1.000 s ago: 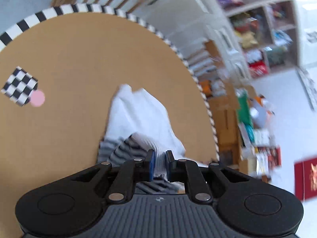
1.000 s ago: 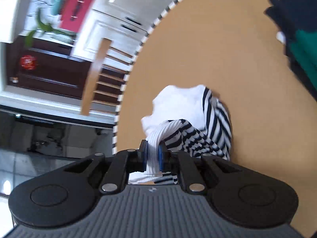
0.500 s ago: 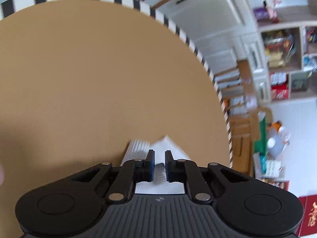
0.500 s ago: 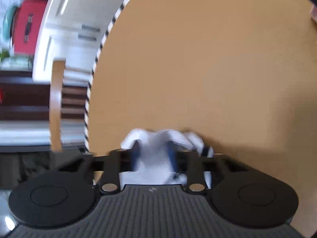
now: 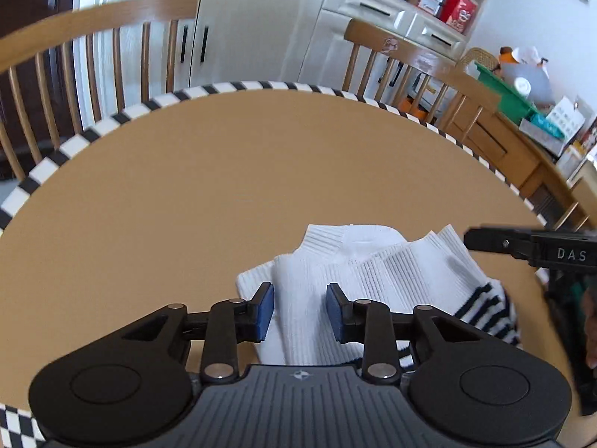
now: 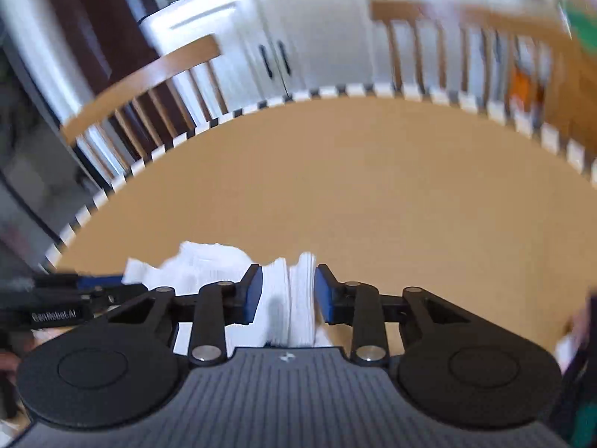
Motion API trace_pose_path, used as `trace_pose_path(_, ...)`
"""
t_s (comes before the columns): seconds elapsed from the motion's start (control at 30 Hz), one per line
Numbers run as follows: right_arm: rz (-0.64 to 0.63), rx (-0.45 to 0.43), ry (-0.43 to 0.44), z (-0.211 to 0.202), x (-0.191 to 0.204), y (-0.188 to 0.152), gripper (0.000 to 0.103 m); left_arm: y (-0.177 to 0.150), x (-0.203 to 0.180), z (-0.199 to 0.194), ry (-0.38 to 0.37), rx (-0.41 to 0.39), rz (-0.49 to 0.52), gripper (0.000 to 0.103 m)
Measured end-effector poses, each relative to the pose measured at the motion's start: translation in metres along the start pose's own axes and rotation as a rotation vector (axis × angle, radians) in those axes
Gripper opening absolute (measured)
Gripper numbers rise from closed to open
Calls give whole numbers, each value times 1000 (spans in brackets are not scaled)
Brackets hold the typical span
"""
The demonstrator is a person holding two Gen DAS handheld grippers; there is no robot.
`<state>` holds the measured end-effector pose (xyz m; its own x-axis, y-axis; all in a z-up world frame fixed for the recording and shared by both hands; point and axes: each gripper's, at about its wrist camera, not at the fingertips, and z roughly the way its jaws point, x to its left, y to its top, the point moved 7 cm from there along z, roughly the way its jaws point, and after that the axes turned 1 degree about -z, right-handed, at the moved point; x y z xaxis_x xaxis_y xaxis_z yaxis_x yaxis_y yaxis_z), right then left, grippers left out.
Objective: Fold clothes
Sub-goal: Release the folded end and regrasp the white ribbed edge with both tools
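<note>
A white ribbed garment with black stripes (image 5: 373, 272) lies bunched on the round tan table (image 5: 261, 171) near the front edge. My left gripper (image 5: 300, 311) is open, its blue pads (image 5: 265, 310) either side of a white fold. My right gripper (image 6: 288, 295) is open too, its blue pads (image 6: 252, 295) standing on either side of white ribbed cloth (image 6: 294, 291). The right gripper's finger shows in the left wrist view (image 5: 522, 246) beside the garment. The left gripper shows at the left edge of the right wrist view (image 6: 67, 298).
The table has a black-and-white checked rim (image 5: 112, 123). Wooden chairs (image 5: 93, 56) stand behind it, another at the back right (image 5: 403, 63). White cabinets (image 5: 257, 26) and cluttered shelves (image 5: 522, 86) lie beyond. A dark green garment (image 6: 582, 410) sits at the right.
Both grippers swung from pointing down to pointing level across the table, laid the garment down and opened their jaws. The cloth now rests on the table between the pads.
</note>
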<state>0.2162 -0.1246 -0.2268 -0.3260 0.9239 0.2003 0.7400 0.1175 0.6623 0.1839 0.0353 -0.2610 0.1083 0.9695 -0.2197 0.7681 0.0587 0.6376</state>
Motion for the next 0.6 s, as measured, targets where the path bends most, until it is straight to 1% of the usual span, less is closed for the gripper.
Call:
trace_pose_path(0.1, -122, 0, -26, 12, 17, -1, 31, -4, -5, 2, 16, -18, 37, 26)
trace_pose_path(0.13, -132, 10, -29, 17, 18, -1, 29, -5, -5, 2, 18, -22, 43, 24)
trace_pose_path(0.2, -127, 41, -29, 28, 19, -3, 28, -6, -4, 2, 15, -24, 38, 23)
trace_pose_path(0.23, -106, 64, -29, 34, 17, -4, 23, -6, -3, 1, 15, -26, 36, 22)
trace_pose_path(0.27, -81, 72, -12, 37, 15, -5, 9, -5, -4, 2, 17, -28, 32, 22)
trace_pose_path(0.3, -63, 63, 9, 34, 16, -6, 5, 0, -6, 2, 22, -33, 28, 21)
trace_pose_path(0.33, -71, 47, 4, 30, 19, -7, 4, 1, -6, -2, 29, -43, 25, 17)
trace_pose_path(0.4, -111, -10, -11, 16, 23, -2, 4, 6, -6, -13, 33, -91, 18, 10)
trace_pose_path(0.47, -117, -68, -2, 0, 25, 7, 4, 11, -7, -24, 30, -141, 15, 9)
trace_pose_path(0.53, -126, -105, -17, -6, 22, 16, 4, 16, -8, -26, 30, -157, 11, 8)
trace_pose_path(0.6, -115, -87, -52, 3, 13, 18, 4, 18, -5, -16, 54, -139, 3, 8)
